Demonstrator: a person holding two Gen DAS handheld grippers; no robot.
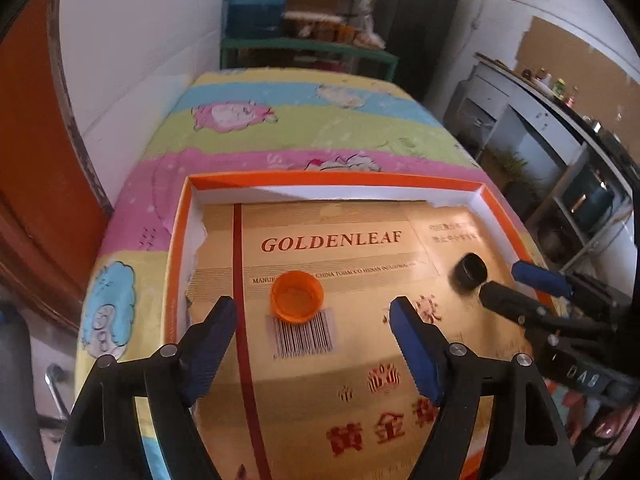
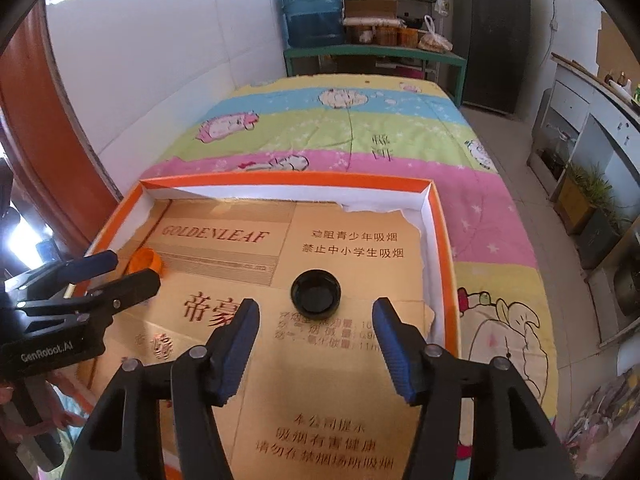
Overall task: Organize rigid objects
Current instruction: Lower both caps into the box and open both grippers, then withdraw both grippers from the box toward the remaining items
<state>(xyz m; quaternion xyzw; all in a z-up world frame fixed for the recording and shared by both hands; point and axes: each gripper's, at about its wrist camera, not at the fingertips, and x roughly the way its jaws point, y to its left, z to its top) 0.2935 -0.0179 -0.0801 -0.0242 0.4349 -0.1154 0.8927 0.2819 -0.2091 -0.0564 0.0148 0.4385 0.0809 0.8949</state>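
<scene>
left gripper (image 1: pixel 312 316) is hanging w/ jaws spread wide, nothing between them; orange cap (image 1: pixel 297 291) is sitting open side up just ahead of its tips, on the gold liner. right gripper (image 2: pixel 316 316) is also spread, empty; black cap (image 2: pixel 316 290) is lying just beyond its tips, near the right wall of the orange tray (image 2: pixel 434 208). both caps are resting inside the tray, well apart. judgement: if re-gripping, centre each cap btwn the pads before closing.
</scene>
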